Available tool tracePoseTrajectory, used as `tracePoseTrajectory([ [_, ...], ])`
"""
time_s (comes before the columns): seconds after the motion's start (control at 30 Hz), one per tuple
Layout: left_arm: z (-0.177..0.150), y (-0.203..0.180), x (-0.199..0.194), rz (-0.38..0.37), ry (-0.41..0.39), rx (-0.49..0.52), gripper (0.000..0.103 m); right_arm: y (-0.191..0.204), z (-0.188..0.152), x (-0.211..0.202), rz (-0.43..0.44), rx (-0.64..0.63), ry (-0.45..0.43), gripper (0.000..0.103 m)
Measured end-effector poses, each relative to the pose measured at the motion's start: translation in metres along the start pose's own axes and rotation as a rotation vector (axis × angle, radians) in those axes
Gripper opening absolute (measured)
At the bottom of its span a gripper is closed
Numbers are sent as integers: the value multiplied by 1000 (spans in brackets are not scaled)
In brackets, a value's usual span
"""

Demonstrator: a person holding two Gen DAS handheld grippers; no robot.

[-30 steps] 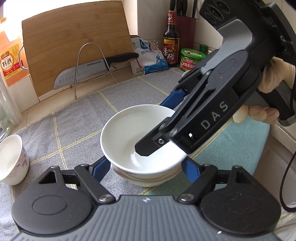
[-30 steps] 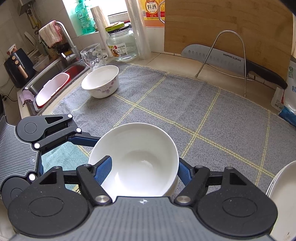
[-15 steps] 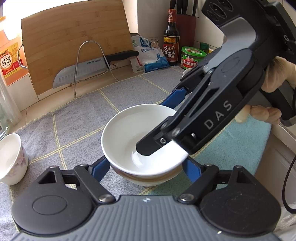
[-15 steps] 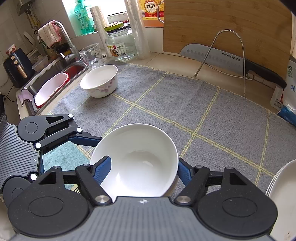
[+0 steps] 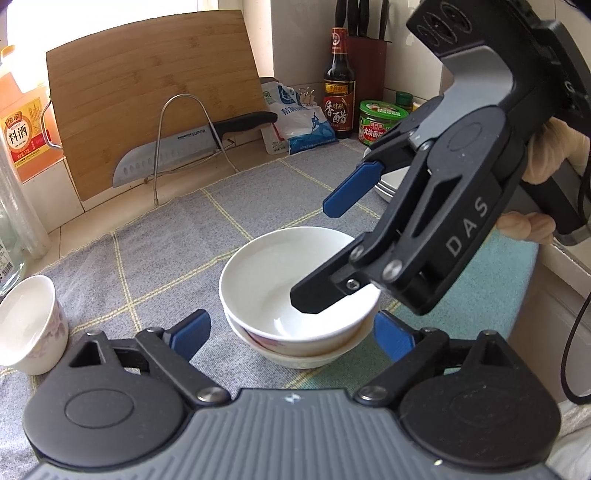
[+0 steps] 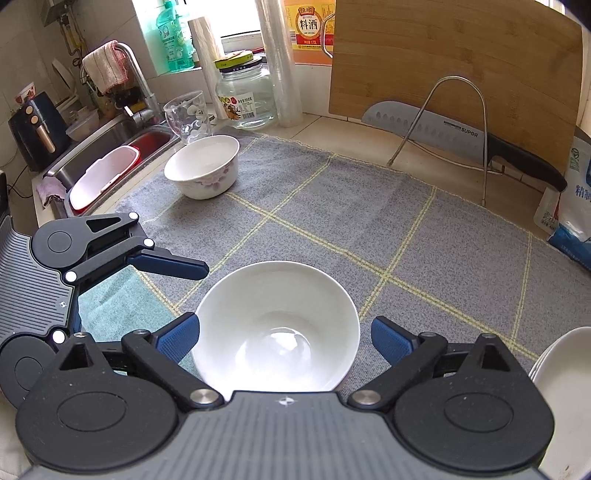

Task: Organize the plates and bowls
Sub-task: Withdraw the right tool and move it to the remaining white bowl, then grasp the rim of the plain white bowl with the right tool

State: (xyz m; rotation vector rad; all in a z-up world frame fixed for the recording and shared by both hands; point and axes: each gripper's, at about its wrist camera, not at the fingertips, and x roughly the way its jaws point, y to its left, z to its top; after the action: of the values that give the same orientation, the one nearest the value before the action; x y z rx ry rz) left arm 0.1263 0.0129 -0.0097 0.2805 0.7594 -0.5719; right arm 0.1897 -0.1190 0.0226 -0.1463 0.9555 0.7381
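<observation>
I see the grey checked cloth covering most of the counter, with one bamboo cutting board leaning on the wall at its far edge. In front of the board one wire rack holds a single knife whose blade reads SUPOR. My right gripper, marked DAS on its side in the left wrist view, hangs over the stack with its fingers spread wide and released, grasping nothing. My left gripper sits low at the near edge of the cloth, its blue pads on either side of the stack and clear of it, also let go. The stack is two bowls: the white bowl nested in the lower bowl, near the front edge of the cloth where a teal mat begins. A third, flowered bowl stands alone toward the sink-side corner of the cloth. A pile of white plates shows at the right edge; I cannot count them. Along the back wall I read 料酒 on one orange bottle, 香醋 on one dark vinegar bottle, and there is one green-lidded tin whose print is too small for me.
</observation>
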Motion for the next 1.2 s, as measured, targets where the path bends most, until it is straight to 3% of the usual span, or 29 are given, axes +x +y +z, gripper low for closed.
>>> tracePoseTrajectory([
  [0.3,-12,24,-21,48,4,-49,95,12,8,-4,-6,-35,-31,103],
  [0.53,-32,61,-35,162,10,-141,95,36,29,8,10,-101,-51,103],
  [0.87,-63,129,-46,328,-4,-290,95,73,73,46,16,-162,-66,103],
  [1.2,-74,175,-34,397,-32,-330,95,98,111,85,20,-217,-45,103],
])
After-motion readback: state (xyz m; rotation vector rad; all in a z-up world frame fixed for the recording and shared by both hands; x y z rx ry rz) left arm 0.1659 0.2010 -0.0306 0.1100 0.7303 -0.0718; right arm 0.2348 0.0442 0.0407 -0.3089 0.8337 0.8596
